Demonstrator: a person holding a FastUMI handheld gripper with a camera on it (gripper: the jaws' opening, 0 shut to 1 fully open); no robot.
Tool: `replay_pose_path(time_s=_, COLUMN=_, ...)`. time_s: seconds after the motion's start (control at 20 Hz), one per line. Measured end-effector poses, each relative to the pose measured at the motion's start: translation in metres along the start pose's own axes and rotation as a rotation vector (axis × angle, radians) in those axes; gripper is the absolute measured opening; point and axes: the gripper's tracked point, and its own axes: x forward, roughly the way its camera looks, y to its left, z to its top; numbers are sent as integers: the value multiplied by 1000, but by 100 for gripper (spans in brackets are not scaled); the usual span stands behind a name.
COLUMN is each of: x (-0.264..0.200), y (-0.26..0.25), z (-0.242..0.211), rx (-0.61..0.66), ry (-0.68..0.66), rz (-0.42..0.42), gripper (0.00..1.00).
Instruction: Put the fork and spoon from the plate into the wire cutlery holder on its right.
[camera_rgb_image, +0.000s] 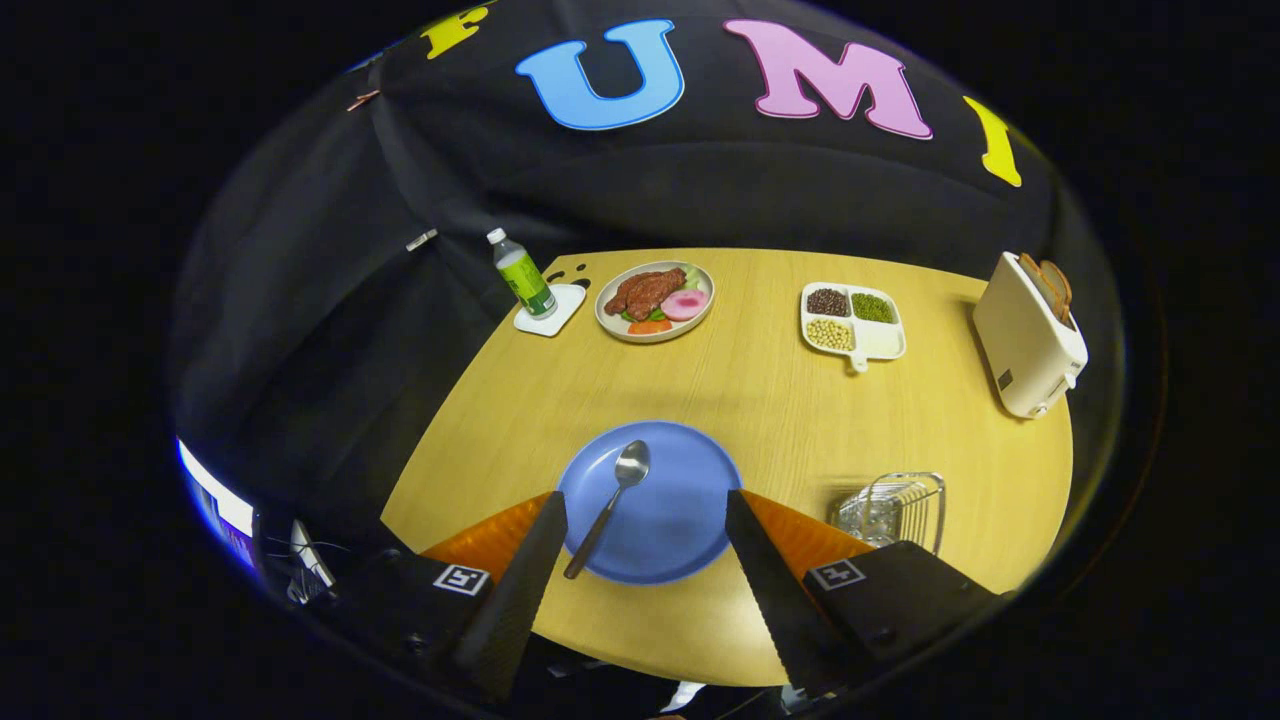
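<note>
bottle (523, 278) on coaster (551, 309), food plate (655, 300), divided tray (852, 319), toaster (1028, 338)

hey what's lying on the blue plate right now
A spoon lies on the blue plate, between the open gripper's fingers. The fingers cover both plate edges, hiding anything there.

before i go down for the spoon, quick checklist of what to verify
1. Gripper open: ok, fingers spread wide, holding nothing.
2. Spoon on the blue plate: ok, between the fingers, handle pointing back toward the gripper.
3. Fork on the plate: cannot tell, none seen there.
4. Wire cutlery holder to the plate's right: ok, upright on the table.
5. Holder contents: cannot tell, partly hidden behind the gripper body.
</note>
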Motion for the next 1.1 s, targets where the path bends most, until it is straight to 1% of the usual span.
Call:
replay_pose_path(time_s=0.1, x=26, y=16, z=-16, rx=11, ry=41, rz=-11, gripper=100)
replay_pose_path(time_s=0.2, x=49, y=29, z=-34, rx=-9, ry=91, rz=-18, gripper=100)
replay_pose_path(time_s=0.3, x=69, y=30, z=-49, rx=-48, ry=129, rz=-51, gripper=100)
replay_pose_path(time_s=0.4, x=87, y=26, z=-60, rx=-60, ry=165, rz=-89, gripper=100)
replay_pose_path(time_s=0.45, x=93, y=22, z=-65, rx=-54, ry=187, rz=-115, gripper=100)
replay_pose_path(time_s=0.6, x=109, y=20, z=-75, rx=-5, ry=222, rz=-141, gripper=98)
replay_pose_path(time_s=0.7, x=116, y=22, z=-82, rx=8, ry=248, rz=-147, gripper=88)
replay_pose_path(time_s=0.75, x=119, y=23, z=-87, rx=5, ry=262, rz=-147, gripper=78)
replay_pose_path(time_s=0.85, x=122, y=27, z=-97, rx=2, ry=287, rz=-146, gripper=77)
replay_pose_path(time_s=0.9, x=123, y=28, z=-102, rx=2, ry=300, rz=-148, gripper=74)
replay_pose_path(time_s=0.95, x=125, y=28, z=-105, rx=3, ry=309, rz=-152, gripper=65)
replay_pose_path(time_s=1.05, x=129, y=27, z=-111, rx=12, ry=330, rz=-168, gripper=52)
replay_pose_path(time_s=1.1, x=130, y=27, z=-116, rx=23, ry=346, rz=-175, gripper=50)
